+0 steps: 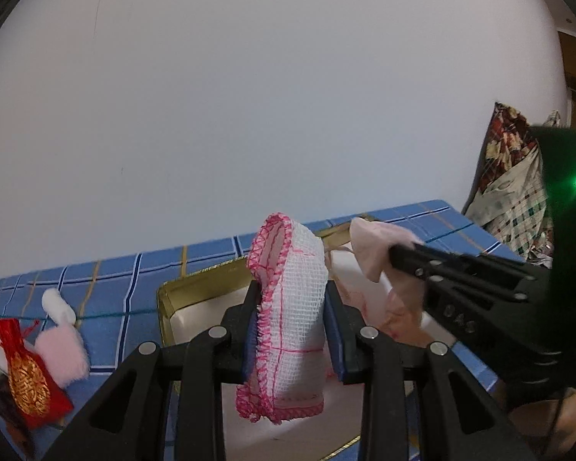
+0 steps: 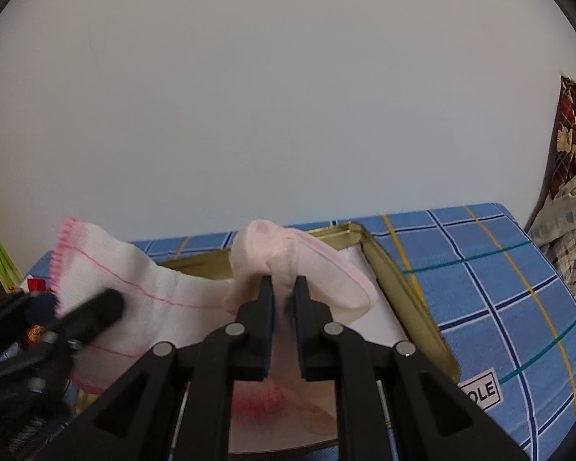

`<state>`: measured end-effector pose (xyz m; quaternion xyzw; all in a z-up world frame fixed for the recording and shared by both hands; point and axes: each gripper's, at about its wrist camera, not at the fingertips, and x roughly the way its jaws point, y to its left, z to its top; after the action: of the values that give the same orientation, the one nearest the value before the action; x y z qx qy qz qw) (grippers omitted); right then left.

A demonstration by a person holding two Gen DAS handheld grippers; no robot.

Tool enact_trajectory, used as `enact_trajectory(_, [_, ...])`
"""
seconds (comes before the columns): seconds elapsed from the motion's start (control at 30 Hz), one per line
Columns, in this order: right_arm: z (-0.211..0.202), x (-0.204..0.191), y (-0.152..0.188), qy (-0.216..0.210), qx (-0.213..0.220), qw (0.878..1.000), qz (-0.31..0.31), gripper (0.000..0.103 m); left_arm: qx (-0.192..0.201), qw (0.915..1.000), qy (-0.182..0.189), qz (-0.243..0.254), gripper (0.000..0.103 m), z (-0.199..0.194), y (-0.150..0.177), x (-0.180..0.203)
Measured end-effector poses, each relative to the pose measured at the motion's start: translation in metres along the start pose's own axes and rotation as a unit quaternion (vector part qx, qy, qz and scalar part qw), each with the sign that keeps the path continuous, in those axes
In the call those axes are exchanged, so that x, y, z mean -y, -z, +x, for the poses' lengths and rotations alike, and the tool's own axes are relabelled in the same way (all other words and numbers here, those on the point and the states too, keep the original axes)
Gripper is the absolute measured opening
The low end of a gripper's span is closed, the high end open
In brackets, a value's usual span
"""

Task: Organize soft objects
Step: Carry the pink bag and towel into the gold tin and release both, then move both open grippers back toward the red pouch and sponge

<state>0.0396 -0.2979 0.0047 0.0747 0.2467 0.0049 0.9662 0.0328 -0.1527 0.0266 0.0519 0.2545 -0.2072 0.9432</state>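
1. Two fisheye views look forward along two black hand-held tools, over a tabletop (image 1: 107,292) covered in a blue checked cloth, with a plain pale wall behind.
2. The left tool (image 1: 292,330) is clamped on a folded white gauze cloth (image 1: 288,315) with a pink stitched edge. The cloth stands upright between the pads, its top and bottom sticking out above and below them.
3. The right tool (image 2: 284,303) is closed on a thin pale pink fabric piece (image 2: 299,269), which bunches above the fingertips and drapes down to the right.
4. Both held pieces hang over an open gold-rimmed tin box (image 2: 403,292) with a white inside, which sits on the tabletop. More pale pink fabric lies inside the box, below the right tool.
5. In the right wrist view the left tool enters from the left, blurred, with the gauze cloth spreading beside the pink fabric.
6. In the left wrist view, on the near left of the tabletop and well apart from the box, lie a red pouch with gold embroidery (image 1: 27,376), a fluffy pink piece (image 1: 65,353) and a small white cotton-like piece (image 1: 57,305).
7. At the far right stands a bundle of patterned plaid fabric (image 1: 514,184).
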Motion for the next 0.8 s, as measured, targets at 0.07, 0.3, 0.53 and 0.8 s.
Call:
enact_trajectory(0.07, [0.002,0.002,0.003,0.000,0.000,1.000,0.000,0.012,-0.001,0.9999,-0.014,0.005,0.033,0.005,0.003,0.002])
enact_trajectory(0.3, [0.004,0.002,0.007,0.012,0.017,1.000,0.001,0.099,0.007,0.9990,-0.015,-0.040,0.086,0.002,0.012,-0.014])
enact_trajectory(0.53, [-0.013,-0.001,0.005,0.016,0.058,0.998,0.008,0.103,0.082,0.9929,-0.083,-0.026,0.090,-0.033,0.016,-0.023])
enact_trajectory(0.8, [-0.016,-0.005,0.006,0.017,0.067,0.998,0.011,0.103,0.077,0.9878,-0.124,-0.054,0.090,-0.042,0.026,-0.049])
